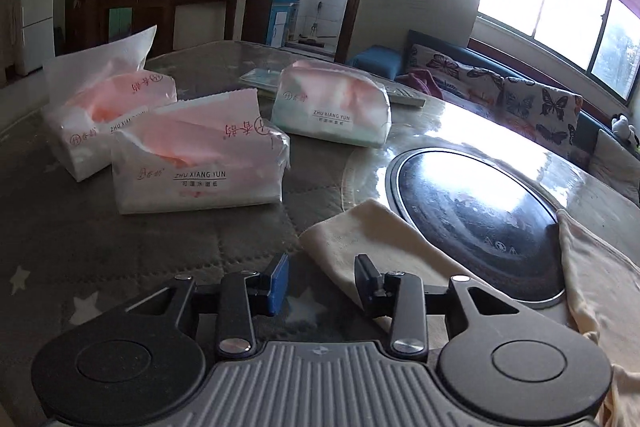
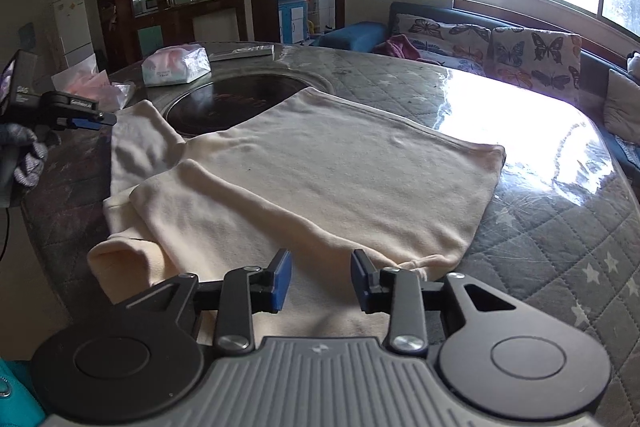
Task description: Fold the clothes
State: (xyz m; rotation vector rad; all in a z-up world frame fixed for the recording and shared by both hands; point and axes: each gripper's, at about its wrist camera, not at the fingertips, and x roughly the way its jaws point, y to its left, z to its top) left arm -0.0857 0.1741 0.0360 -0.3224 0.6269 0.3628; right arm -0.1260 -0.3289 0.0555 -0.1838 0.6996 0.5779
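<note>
Two hand-held grippers part-open and empty: your right hand-held gripper (image 2: 320,277) sits over the cream garment's (image 2: 320,163) near edge on the worktop (image 2: 560,247), left hand-held gripper (image 1: 322,283) beside its sleeve.

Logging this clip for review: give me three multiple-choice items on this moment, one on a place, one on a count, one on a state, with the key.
1. Where does the cream garment lie?
A. On the sofa
B. Spread on the quilted table, partly over the dark round inset
C. On the floor

2. How many tissue packs sit on the table?
A. One
B. Three
C. Five

3. How does the right claw stand?
A. Open, above the garment's near edge
B. Shut on a tissue pack
C. Shut on a sleeve

Key: 1 B, the cloth overlaps the dark round inset; 2 B, the left wrist view shows three tissue packs; 3 A, cloth shows through the gap.
</note>
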